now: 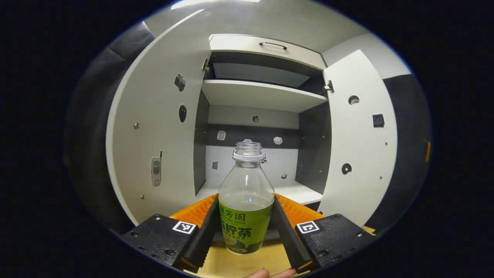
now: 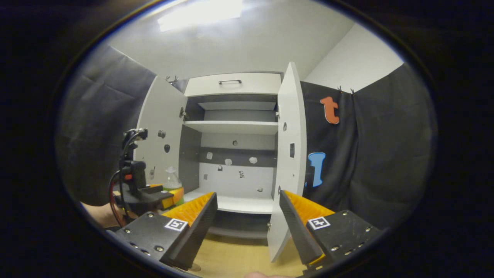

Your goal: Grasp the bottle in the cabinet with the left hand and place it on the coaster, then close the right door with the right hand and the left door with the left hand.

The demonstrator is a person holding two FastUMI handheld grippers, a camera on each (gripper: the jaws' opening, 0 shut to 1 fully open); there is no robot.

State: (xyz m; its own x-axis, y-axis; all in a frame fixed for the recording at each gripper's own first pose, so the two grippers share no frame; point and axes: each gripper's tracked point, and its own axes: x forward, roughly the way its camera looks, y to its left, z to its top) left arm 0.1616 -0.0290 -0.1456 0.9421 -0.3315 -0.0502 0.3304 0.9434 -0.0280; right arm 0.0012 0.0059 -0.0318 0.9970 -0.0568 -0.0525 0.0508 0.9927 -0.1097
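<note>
Left gripper [image 1: 246, 231] clamps the bottle [image 1: 246, 200] before the cabinet [image 1: 262, 96]; 2 doors open. Right gripper [image 2: 247, 220] gapes beside the right door [image 2: 290, 154].

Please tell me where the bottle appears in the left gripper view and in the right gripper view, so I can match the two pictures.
Left gripper view: the bottle stands at bottom centre, clamped between the left gripper's fingers.
Right gripper view: it is small at the lower left, beside the open left door.
Shared landmark: the cabinet's middle shelf.
</note>
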